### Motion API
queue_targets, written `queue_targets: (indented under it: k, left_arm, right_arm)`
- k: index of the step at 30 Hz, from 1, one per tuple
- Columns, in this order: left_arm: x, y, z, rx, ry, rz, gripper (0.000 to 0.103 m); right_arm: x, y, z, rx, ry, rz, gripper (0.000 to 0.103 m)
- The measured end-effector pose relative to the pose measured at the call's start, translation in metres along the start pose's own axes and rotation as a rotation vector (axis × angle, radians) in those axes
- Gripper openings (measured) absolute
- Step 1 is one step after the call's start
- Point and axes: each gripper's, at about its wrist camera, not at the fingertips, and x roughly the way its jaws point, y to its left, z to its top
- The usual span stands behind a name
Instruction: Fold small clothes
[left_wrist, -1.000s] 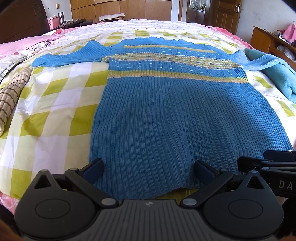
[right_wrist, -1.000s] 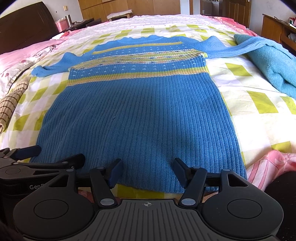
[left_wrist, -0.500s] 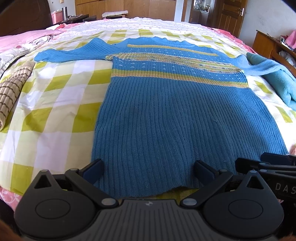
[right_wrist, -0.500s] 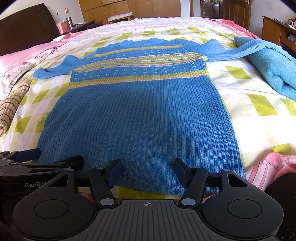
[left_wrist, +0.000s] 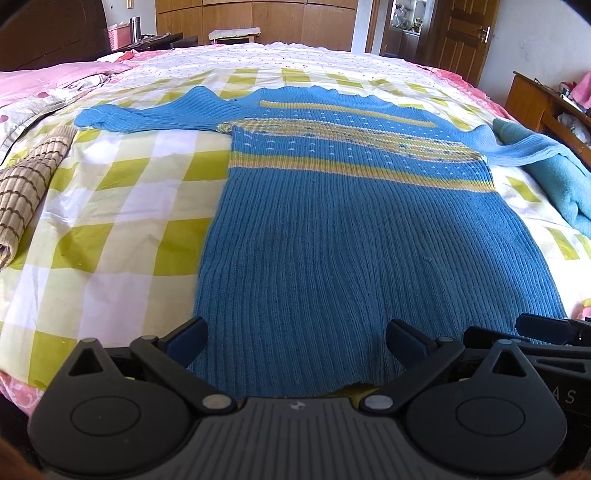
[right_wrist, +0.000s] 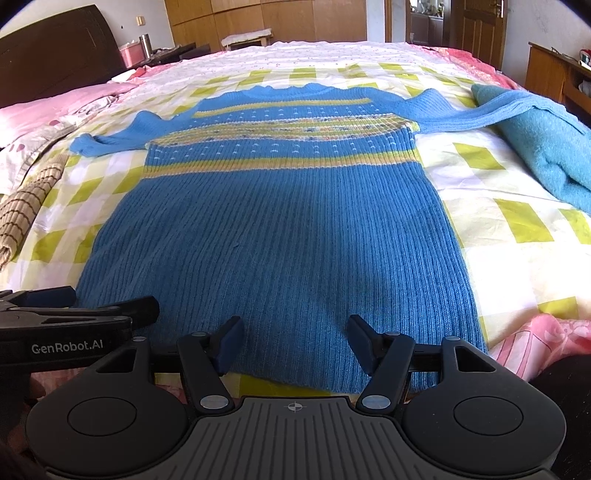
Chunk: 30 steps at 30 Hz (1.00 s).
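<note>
Sweater (left_wrist: 332, 236) flat on bed (left_wrist: 110, 206), sleeves out, hem nearest me, so ready for 1st fold. My L tongs (left_wrist: 295, 338) wide open, empty, over hem. R tongs (right_wrist: 293, 339) open too, empty, alongside — I judge both set to pinch hem.

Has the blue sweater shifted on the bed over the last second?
No. The blue sweater lies flat on the checked bedspread, its hem on the same squares.

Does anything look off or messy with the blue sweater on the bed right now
One thing: the blue ribbed-knit sweater lies flat, but its right sleeve drapes onto the folded teal blanket instead of the checked sheet.
</note>
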Motion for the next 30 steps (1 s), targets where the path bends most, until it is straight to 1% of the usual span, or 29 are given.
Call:
queue_targets:
  k: [5, 23, 25, 30]
  left_arm:
    - [-0.002, 0.001, 0.000, -0.008, -0.003, -0.003, 0.103]
    - [-0.009, -0.003, 0.006, 0.019, -0.035, -0.005, 0.103]
    - [-0.010, -0.004, 0.008, 0.022, -0.041, -0.008, 0.103]
    - [-0.010, -0.010, 0.014, 0.044, -0.053, -0.010, 0.103]
  right_arm:
    - [-0.002, 0.001, 0.000, -0.006, -0.009, 0.004, 0.062]
    - [-0.006, -0.001, 0.003, -0.008, -0.037, 0.014, 0.061]
    - [-0.005, -0.003, 0.005, -0.004, -0.036, 0.021, 0.061]
    - [-0.006, -0.005, 0.009, -0.001, -0.054, 0.027, 0.054]
